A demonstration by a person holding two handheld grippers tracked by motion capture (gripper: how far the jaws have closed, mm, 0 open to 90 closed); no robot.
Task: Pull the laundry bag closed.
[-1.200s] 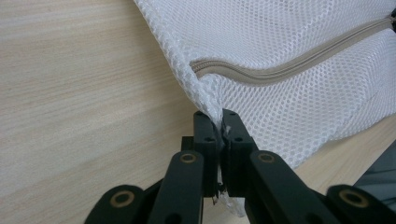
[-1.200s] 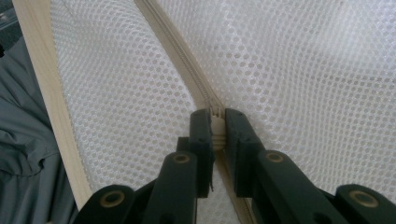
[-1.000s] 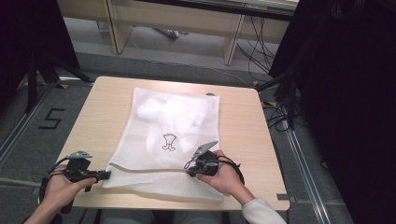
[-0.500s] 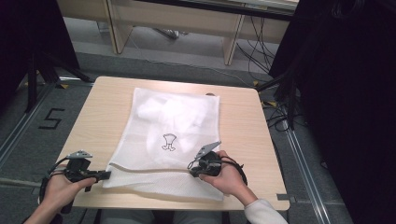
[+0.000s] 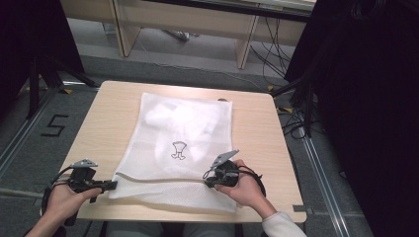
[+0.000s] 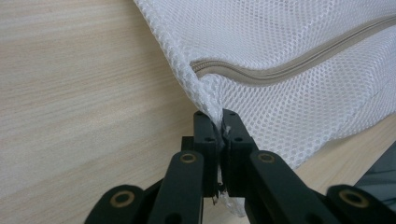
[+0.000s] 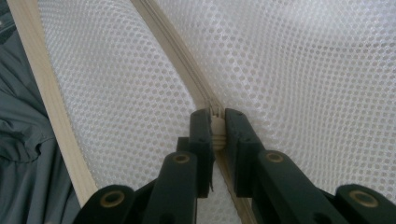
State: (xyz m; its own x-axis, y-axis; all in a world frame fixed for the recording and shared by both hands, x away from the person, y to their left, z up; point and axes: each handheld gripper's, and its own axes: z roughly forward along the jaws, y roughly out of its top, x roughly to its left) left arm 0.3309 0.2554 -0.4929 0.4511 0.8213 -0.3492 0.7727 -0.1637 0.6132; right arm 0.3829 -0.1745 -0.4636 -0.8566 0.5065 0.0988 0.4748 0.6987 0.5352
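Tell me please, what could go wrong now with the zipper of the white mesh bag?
1. The right gripper is shut on the small zipper pull; such a small hold may slip out of the jaws.
2. The left gripper pinches only the corner of the mesh bag. A hard pull along the zipper could tear the mesh or drag the corner free.
3. The bag's near edge lies close to the table edge, so it might slide off.

The right gripper (image 5: 207, 178) slid slightly rightward along the zipper (image 5: 158, 180).
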